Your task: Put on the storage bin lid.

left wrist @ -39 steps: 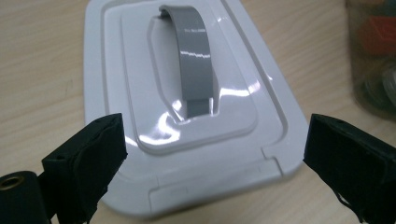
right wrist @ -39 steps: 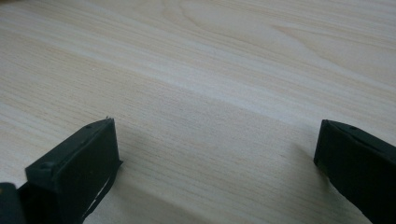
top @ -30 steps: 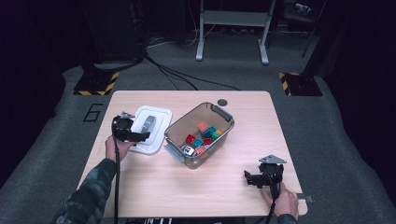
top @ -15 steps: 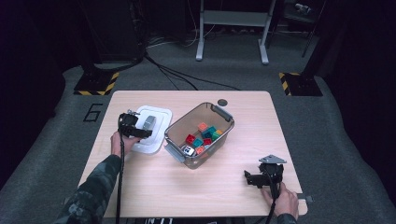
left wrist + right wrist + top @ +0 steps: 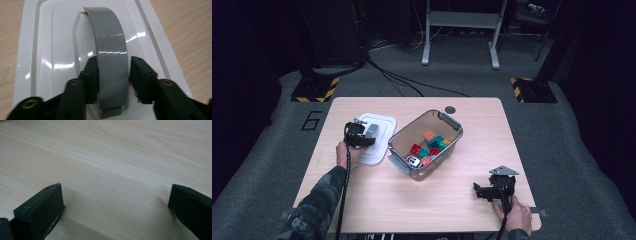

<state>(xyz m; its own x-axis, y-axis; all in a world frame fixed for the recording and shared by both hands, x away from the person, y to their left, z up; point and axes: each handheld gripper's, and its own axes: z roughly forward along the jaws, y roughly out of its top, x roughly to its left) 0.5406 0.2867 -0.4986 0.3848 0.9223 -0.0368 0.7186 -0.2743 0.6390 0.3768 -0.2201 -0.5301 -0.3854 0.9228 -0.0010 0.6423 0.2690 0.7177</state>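
Observation:
A white lid (image 5: 381, 126) with a grey arched handle (image 5: 110, 42) lies flat on the wooden table, left of a clear plastic bin (image 5: 451, 121). Several coloured blocks (image 5: 430, 145) lie inside the bin. My left gripper (image 5: 365, 138) is over the lid (image 5: 52, 50), its two black jaws pressed against either side of the handle near its closer end (image 5: 112, 72). My right gripper (image 5: 480, 192) rests low at the table's front right. Its jaws (image 5: 115, 202) stand wide apart over bare wood with nothing between them.
A small dark round disc (image 5: 450, 109) lies near the table's far edge behind the bin. The table's front edge (image 5: 422, 231) runs close to my right hand. Cables and a metal stand's feet lie on the grey floor beyond the table.
My left gripper has moved to the right onto the lid and its jaws now sit around the grey handle. The right gripper has stayed put.

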